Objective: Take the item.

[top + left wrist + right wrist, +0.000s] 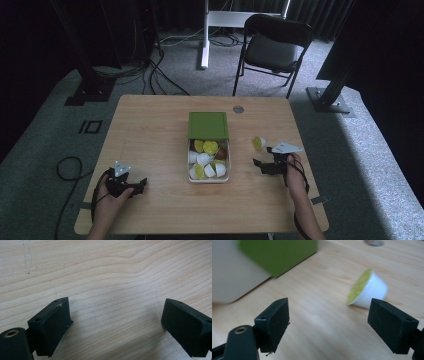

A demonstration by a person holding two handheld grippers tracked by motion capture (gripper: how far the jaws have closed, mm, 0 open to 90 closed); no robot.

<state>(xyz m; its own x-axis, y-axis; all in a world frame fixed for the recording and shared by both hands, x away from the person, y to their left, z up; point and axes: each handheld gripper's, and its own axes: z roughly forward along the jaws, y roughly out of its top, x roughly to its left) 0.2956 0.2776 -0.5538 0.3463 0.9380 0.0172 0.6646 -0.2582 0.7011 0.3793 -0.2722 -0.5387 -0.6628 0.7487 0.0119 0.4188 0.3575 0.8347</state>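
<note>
**Both tongs open, one capsule lying loose beside the right one**

The right gripper [261, 164] is held low over the table [150, 130] with its jaws spread wide and nothing between them. In its own view, a white capsule with a yellow-green foil lid [367, 291] lies on its side just ahead of the right jaw, tipped so that the lid faces toward the tongs. Because the capsule is out of the box and so near the open jaws, I judge that this gripper is either about to take it or has just put it down; the pictures do not say which.

Farther from these tongs, toward the other hand, stands the white box [208, 179] with more capsules [205, 159] inside, some with yellow lids. Its green lid [208, 124] is pushed back to the far end, probably to give free access from above.

The left gripper [139, 184] is on the other side of the box, well apart from it. Its jaws are also wide open over bare wood, so it seems to wait only.
</note>
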